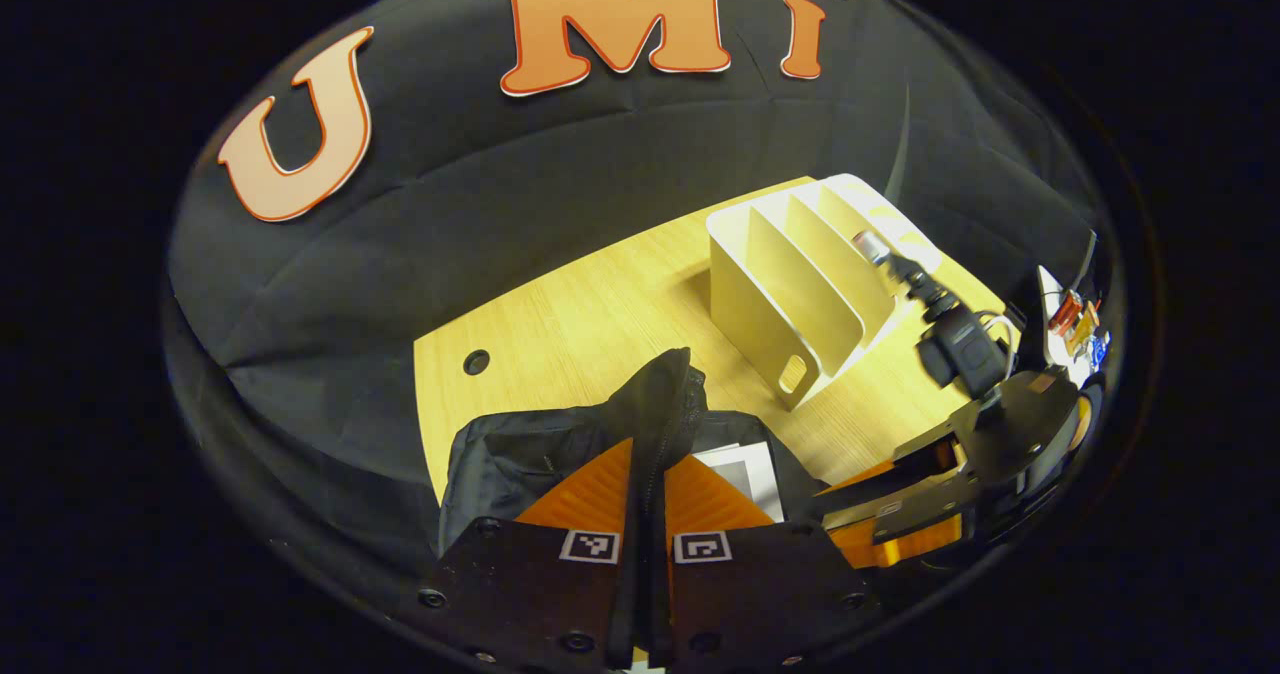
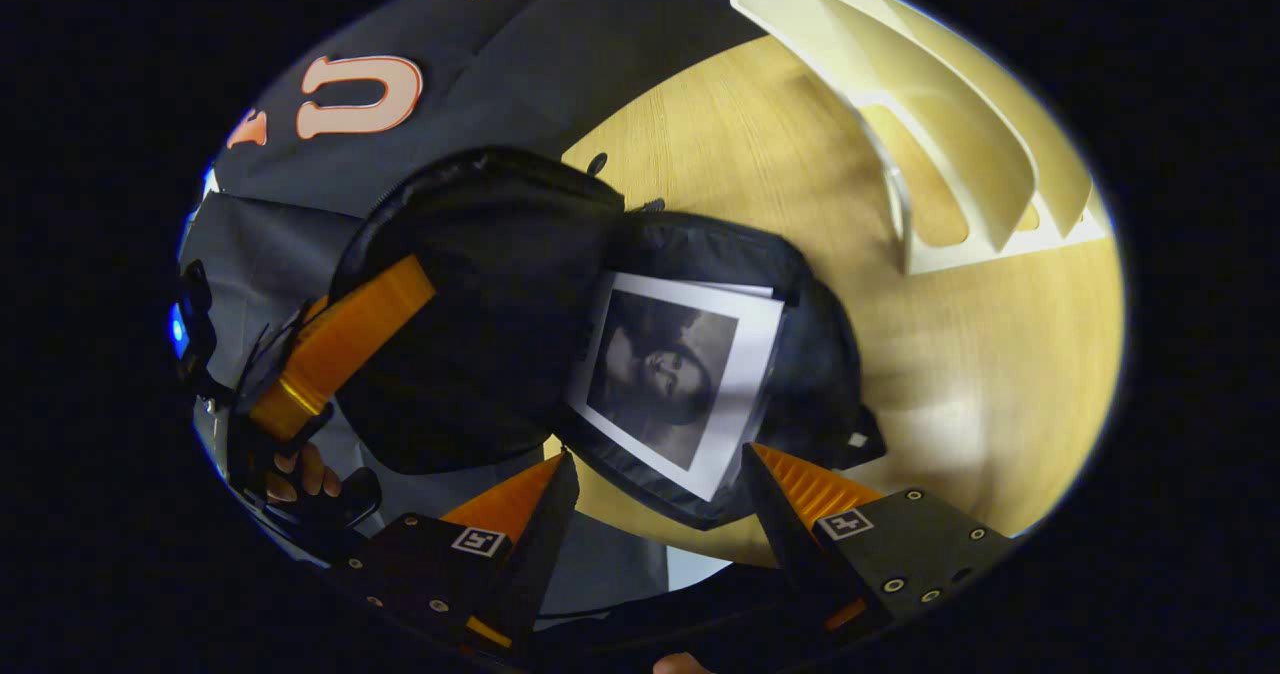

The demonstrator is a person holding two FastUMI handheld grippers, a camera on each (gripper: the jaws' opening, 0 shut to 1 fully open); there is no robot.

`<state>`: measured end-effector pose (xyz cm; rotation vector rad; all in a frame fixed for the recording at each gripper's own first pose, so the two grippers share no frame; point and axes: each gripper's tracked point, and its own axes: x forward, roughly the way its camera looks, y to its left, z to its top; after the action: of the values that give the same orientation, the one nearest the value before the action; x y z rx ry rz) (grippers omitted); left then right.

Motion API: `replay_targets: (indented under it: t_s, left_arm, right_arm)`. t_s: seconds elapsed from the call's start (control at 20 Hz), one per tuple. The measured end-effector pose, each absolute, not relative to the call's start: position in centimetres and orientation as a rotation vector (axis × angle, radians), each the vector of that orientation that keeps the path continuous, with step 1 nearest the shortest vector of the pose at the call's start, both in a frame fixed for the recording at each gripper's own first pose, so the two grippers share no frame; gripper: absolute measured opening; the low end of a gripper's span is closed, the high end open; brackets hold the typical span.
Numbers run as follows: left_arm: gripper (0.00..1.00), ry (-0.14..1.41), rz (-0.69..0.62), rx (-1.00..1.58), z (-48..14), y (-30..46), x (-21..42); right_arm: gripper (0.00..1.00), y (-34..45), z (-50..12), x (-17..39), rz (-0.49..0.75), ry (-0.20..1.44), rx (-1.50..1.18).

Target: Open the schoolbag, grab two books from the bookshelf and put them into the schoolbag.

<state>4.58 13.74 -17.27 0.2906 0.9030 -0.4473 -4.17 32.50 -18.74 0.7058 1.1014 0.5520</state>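
Left gripper [image 1: 648, 499] pinched closed; right gripper [image 2: 660, 484] spread.

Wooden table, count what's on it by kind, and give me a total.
Black fabric schoolbag: 1
Books with white-bordered covers, inside the schoolbag: at least 1; a second edge shows behind it
White slotted bookshelf: 1
Total: 3 counted for sure

Book [image 2: 675, 379] in open schoolbag [image 2: 480, 324] — right gripper [image 2: 655, 484] jaws apart.

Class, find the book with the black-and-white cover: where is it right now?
In the right gripper view the book lies inside the open schoolbag on the wooden table, just ahead of the right gripper and well short of the white bookshelf.
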Motion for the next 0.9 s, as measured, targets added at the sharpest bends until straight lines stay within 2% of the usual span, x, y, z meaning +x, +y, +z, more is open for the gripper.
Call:
replay_targets:
  t_s: [0.1,0.15,0.2,0.3,0.35,0.4,0.45,0.55,0.6,0.65,0.9]
  left_arm:
    - [0.11,0.903,-0.437,0.280,-17.2,12.8,3.9]
    - [0.17,0.900,-0.427,0.279,-17.3,12.4,3.7]
    - [0.33,0.911,-0.426,0.276,-17.7,11.9,3.2]
    - [0.47,0.917,-0.421,0.282,-18.2,10.8,2.5]
    - [0.48,0.921,-0.423,0.273,-18.4,10.2,2.0]
    - [0.72,0.920,-0.419,0.261,-18.3,9.6,1.6]
    - [0.68,0.921,-0.414,0.246,-18.3,8.8,1.5]
    - [0.88,0.896,-0.400,0.221,-17.5,7.5,1.6]
    - [0.85,0.870,-0.386,0.209,-16.8,6.8,1.8]
    - [1.00,0.840,-0.372,0.195,-15.7,6.0,1.9]
    - [0.99,0.681,-0.312,0.101,-10.7,0.7,3.0]
  right_arm:
    - [0.97,29.4,-17.9,-3.9,0.533,1.065,0.671]
    - [0.97,27.9,-17.7,-3.7,0.522,1.044,0.656]
    - [0.97,26.4,-17.2,-3.4,0.513,1.019,0.646]
    - [0.97,22.8,-16.7,-2.9,0.483,0.973,0.613]
    - [0.97,21.2,-16.5,-2.5,0.465,0.949,0.594]
    - [0.97,19.5,-15.9,-2.0,0.446,0.922,0.579]
    - [0.97,17.9,-15.5,-1.6,0.429,0.896,0.561]
    - [0.98,15.2,-14.3,-0.7,0.397,0.839,0.522]
    - [0.97,13.9,-13.6,-0.2,0.383,0.803,0.502]
    - [0.97,12.6,-12.9,0.4,0.365,0.759,0.478]
    - [0.97,7.8,-7.5,2.8,0.289,0.523,0.347]
